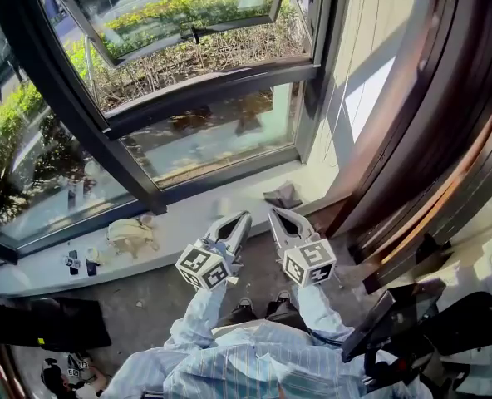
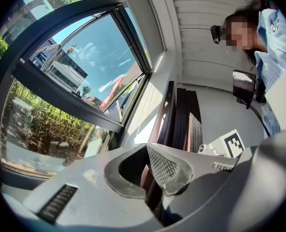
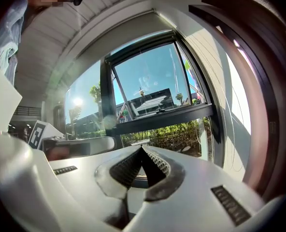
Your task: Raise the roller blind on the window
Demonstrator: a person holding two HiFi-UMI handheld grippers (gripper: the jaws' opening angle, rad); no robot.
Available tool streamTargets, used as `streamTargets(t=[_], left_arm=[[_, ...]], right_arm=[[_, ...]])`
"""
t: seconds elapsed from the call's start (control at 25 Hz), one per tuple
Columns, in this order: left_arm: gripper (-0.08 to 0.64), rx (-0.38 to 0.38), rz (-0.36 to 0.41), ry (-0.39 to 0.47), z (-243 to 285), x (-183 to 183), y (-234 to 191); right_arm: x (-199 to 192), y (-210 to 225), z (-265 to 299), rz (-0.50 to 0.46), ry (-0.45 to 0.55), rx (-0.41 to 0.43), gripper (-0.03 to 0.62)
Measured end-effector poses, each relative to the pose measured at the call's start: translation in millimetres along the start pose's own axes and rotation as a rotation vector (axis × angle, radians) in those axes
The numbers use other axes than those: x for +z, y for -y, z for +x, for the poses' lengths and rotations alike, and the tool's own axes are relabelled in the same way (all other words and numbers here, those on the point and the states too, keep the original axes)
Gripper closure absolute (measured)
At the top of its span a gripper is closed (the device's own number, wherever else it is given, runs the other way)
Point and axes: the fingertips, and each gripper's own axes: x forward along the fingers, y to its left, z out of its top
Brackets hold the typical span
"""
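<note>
Some lived-in room, home or office unclear — dark-framed window (image 1: 204, 90), cluttered sill (image 1: 229, 204), hedge (image 1: 188, 7) outside.

head view: steeply down | gripper views: level | shared: window (image 1: 213, 90) (all)

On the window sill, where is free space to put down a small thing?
The sill is bare between the beige pouch and the grey cloth. The left end is crowded: small dark items lie beside the pouch.
</note>
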Motion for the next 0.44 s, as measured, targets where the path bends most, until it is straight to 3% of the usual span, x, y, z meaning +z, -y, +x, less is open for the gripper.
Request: streamTargets(t=[0.44], left_arm=[[0.555,-0.039,-0.037,-0.011,-18.8,4.1,-17.6]], right_arm=[[-2.6,-20.9,8.1,-0.022,-0.018,-0.030,0.587]])
